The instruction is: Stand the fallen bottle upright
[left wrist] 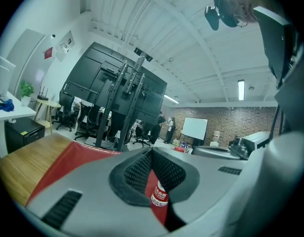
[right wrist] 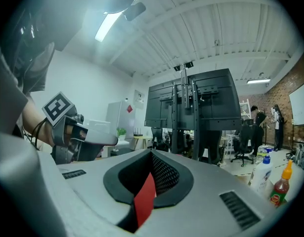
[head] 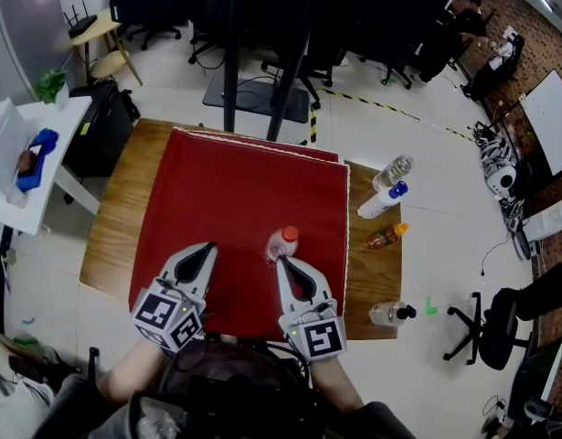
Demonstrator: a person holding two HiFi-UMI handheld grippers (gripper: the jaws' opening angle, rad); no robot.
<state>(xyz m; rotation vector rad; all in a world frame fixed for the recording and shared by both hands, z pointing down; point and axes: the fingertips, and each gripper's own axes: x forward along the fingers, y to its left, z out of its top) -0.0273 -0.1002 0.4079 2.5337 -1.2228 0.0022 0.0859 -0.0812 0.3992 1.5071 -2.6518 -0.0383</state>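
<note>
Small clear plastic bottle with orange cap (head: pixel 281 244): looks upright on red cloth (head: pixel 226 190), wooden desk (head: pixel 111 236) | left gripper (head: pixel 207 246), right gripper (head: pixel 282 262): jaws together, empty; right tip just beside bottle | next: back off straight, no sideways brush; probably tips easily.

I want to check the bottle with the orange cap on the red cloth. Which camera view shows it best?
The head view: the whole bottle shows there, seen from above. The left gripper view shows only a part of its labelled body, through the opening in the jaws. The right gripper view does not show it.
</note>
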